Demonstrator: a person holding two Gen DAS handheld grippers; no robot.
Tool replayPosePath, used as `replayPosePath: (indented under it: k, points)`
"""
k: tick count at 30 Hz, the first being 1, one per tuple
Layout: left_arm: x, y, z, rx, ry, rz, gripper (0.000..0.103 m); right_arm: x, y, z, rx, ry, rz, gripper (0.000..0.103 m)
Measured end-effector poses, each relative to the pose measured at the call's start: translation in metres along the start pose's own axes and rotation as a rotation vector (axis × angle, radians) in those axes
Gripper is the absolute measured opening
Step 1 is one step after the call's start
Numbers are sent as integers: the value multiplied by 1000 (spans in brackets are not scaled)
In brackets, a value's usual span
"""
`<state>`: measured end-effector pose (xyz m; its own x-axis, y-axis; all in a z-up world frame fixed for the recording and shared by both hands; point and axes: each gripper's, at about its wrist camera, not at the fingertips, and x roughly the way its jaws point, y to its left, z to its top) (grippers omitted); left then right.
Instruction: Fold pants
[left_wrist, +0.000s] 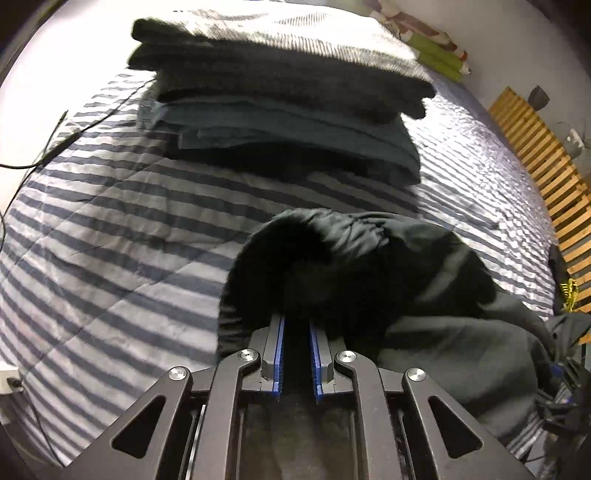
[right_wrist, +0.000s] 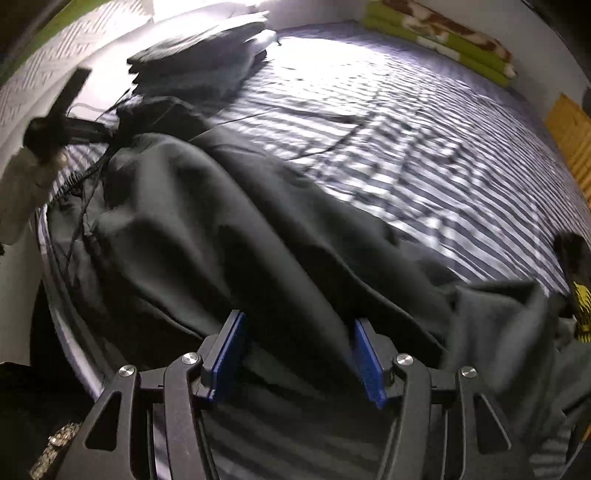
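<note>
Blue-padded left tongs (left_wrist: 296, 325) fill the bottom of the left wrist view, narrowed to a slim gap, their tips sunk in a bunched fold of the dark pants (left_wrist: 369, 273). Whether cloth is truly pinched is hidden by the fabric's blackness, but the near-closed stance suggests a grip on the waist end so it can be lifted or drawn flat. Those pants lie crumpled on the striped bed cover (left_wrist: 110, 229), just ahead of the tongs. Farther up the bed sits a stack of folded clothes (left_wrist: 280, 110), probably where finished pieces go.

Right tongs (right_wrist: 299, 332) stand wide in the right wrist view, one pad on each side of a ridge of the same pants (right_wrist: 229, 229), not pressing on it; this looks like a reach for the leg end. At the far left, well apart along the garment, a person's hand (right_wrist: 44, 140) holds the other tool.
</note>
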<state>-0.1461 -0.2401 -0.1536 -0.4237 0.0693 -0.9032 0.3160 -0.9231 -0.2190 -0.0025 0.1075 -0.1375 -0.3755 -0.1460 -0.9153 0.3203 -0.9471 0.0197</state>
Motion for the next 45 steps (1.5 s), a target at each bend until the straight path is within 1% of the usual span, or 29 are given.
replayPosePath:
  k: [1,2,4,5,8,10,11,12,15,18,20,21,22,23,25,26,27,28,30,31,32,33,37,38,40,41,42,44,45]
  points:
    - [-7,0,-2,3,-5,-6,8,3,3,1,-14,4,-3,50]
    - [-12,0,-4,6,-9,-12,7,5,6,3,-31,3,-5,44]
    - [-26,0,-9,10,-19,-16,6,7,11,4,-54,5,-9,11]
    - [-31,0,-15,15,-27,-14,6,6,12,5,-56,4,-21,7]
    - [-44,1,-26,59,-34,5,7,-2,7,2,-44,-14,-29,1]
    - [-44,1,-32,79,-12,21,23,-8,4,1,-22,-23,-18,1]
    - [-42,2,-35,83,2,20,45,-11,3,0,-18,-28,-16,1]
    - [-40,3,-39,79,12,16,61,-16,2,-2,-20,-35,-23,1]
    - [-33,3,-52,74,28,-13,63,-21,1,-2,-19,-42,-32,1]
    - [-26,-4,-62,100,54,-8,63,-22,0,-1,-9,-30,-19,2]
    - [-23,-10,-68,122,61,5,59,-19,1,1,-11,-20,-11,4]
    - [-23,-13,-70,137,61,12,51,-19,3,1,-13,-18,-13,8]
    - [-23,-16,-72,146,59,31,49,-18,4,2,-15,-16,-9,15]
    - [-23,-18,-73,155,57,49,39,-17,6,1,-17,-14,-2,19]
    - [-24,-18,-75,164,57,72,30,-14,11,1,-24,-12,8,32]
    - [-25,-17,-76,161,52,77,23,-13,15,2,-31,-12,8,33]
    - [-28,-16,-76,152,45,81,7,-11,18,2,-43,-10,7,33]
    - [-32,-12,-76,134,37,83,0,-9,22,3,-56,-6,3,33]
    - [-43,-5,-77,97,26,38,0,-3,29,4,-79,-5,-18,33]
    - [-50,-3,-79,89,14,34,0,1,32,4,-88,3,-29,28]
    - [-58,-3,-82,94,5,32,0,2,34,4,-96,5,-27,21]
    - [-64,-4,-85,97,-5,30,0,4,36,4,-105,7,-28,6]
    - [-79,0,-91,104,-28,7,0,-4,37,5,-104,-13,-32,3]
    - [-80,1,-92,105,-17,-3,2,-7,37,5,-99,-20,-31,3]
    - [-72,0,-94,104,31,-36,29,-16,34,5,-89,-36,-26,3]
    - [-69,-1,-94,108,41,-46,58,-19,33,5,-85,-41,-22,3]
    - [-66,-3,-95,112,45,-49,76,-22,32,5,-77,-42,-25,4]
    - [-58,-8,-97,126,50,-50,77,-25,30,4,-57,-31,-5,10]
    - [-53,-9,-97,121,58,-49,76,-28,30,3,-45,-33,8,19]
